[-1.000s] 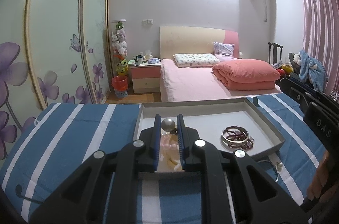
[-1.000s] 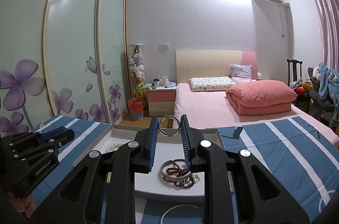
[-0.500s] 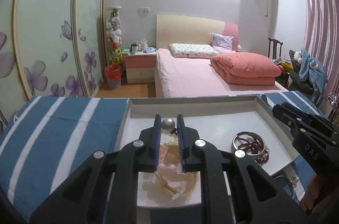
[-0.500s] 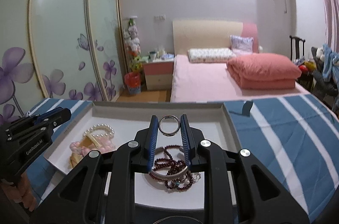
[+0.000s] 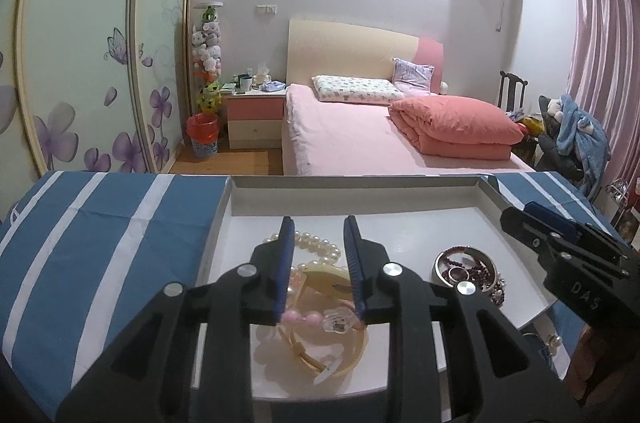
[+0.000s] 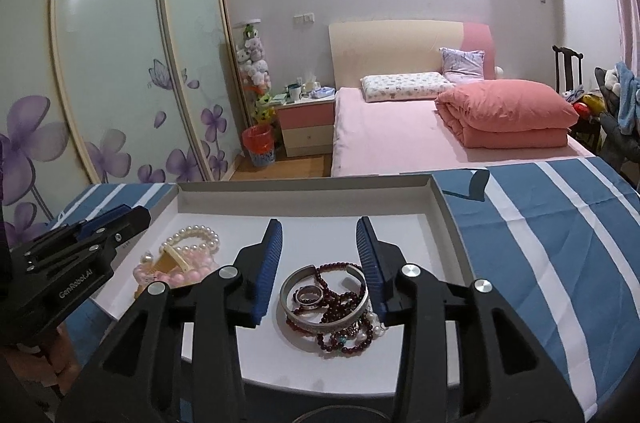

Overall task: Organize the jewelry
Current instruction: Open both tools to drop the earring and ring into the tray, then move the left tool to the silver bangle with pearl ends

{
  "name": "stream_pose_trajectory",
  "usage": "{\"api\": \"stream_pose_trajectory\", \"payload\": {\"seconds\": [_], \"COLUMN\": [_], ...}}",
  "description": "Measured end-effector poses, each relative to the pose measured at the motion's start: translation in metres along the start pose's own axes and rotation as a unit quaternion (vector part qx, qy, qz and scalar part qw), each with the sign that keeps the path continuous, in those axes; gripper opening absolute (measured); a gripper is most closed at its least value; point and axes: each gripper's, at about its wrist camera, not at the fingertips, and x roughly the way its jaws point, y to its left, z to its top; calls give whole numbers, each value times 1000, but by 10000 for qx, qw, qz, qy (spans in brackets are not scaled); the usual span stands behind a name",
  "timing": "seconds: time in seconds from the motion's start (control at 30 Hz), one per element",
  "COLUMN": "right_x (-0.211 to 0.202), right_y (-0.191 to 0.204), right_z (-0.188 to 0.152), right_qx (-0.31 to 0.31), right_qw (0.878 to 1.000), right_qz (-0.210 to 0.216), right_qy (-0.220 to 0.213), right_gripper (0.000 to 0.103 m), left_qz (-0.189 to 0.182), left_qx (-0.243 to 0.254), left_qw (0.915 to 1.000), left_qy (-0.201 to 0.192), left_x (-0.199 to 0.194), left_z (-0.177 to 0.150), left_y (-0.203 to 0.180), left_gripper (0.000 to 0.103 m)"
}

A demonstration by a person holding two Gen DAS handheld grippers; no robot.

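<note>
A shallow white tray lies on a blue and white striped cloth. My left gripper is open and empty above a pile of white pearls, pink beads and a cream bangle in the tray's left half. My right gripper is open and empty above a silver bangle with dark red beads and a small ring inside it. That pile shows in the left wrist view; the pearl pile shows in the right wrist view.
A pearl item on a thin ring lies on the cloth just right of the tray. A round ring edge shows at the tray's near side. The striped cloth spreads both sides. A pink bed stands beyond.
Both grippers have opened. The pearl piece held by the left and the silver ring held by the right now lie in the tray. Both grippers have lowered over the tray.
</note>
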Motion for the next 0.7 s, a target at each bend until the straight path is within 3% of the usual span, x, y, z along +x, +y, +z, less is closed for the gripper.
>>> {"api": "stream_pose_trajectory", "payload": {"seconds": [0.37, 0.53, 0.7], "right_x": [-44, -69, -95], "right_y": [-9, -19, -34], "right_z": [2, -8, -18], "right_qx": [-78, -38, 102], "right_qw": [9995, 9989, 9979], "right_qz": [-150, -270, -400], "right_qy": [-250, -375, -498], "right_gripper": [40, 40, 43], "left_qz": [-244, -634, -1155], "left_qx": [153, 262, 608], "left_qw": [9995, 9974, 9872], "left_qy": [-98, 221, 920], "left_x": [-35, -43, -37], "left_z": [-6, -22, -49], "left_y": [-18, -44, -84], "left_gripper": [30, 30, 28]}}
